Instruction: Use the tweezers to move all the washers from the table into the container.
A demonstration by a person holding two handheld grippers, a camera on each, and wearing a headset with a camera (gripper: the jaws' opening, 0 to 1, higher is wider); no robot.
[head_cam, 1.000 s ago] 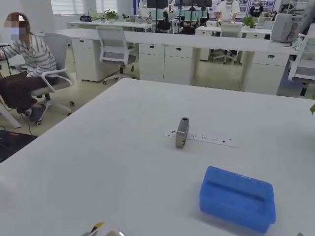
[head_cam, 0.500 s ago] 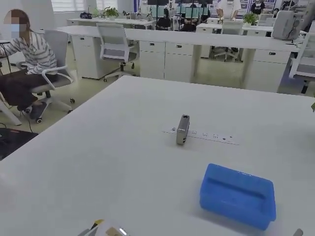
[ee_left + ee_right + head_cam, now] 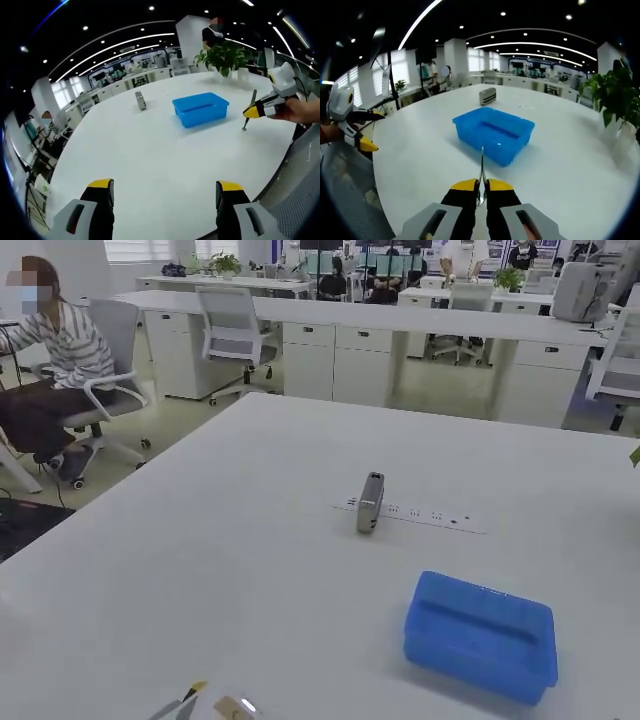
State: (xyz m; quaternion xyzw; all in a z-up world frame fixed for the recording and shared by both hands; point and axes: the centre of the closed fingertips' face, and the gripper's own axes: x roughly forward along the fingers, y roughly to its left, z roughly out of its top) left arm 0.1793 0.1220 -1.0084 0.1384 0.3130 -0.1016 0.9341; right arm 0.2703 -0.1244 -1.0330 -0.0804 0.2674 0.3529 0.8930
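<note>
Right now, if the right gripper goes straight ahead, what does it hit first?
Probably the bin: the tweezers shut in the right gripper point at its near wall, across bare table. Depth is unclear in this fisheye view.

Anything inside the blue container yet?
Right gripper view: bare blue floor inside the container. Its near wall hides the front strip of floor, so a washer there can't be ruled out.
</note>
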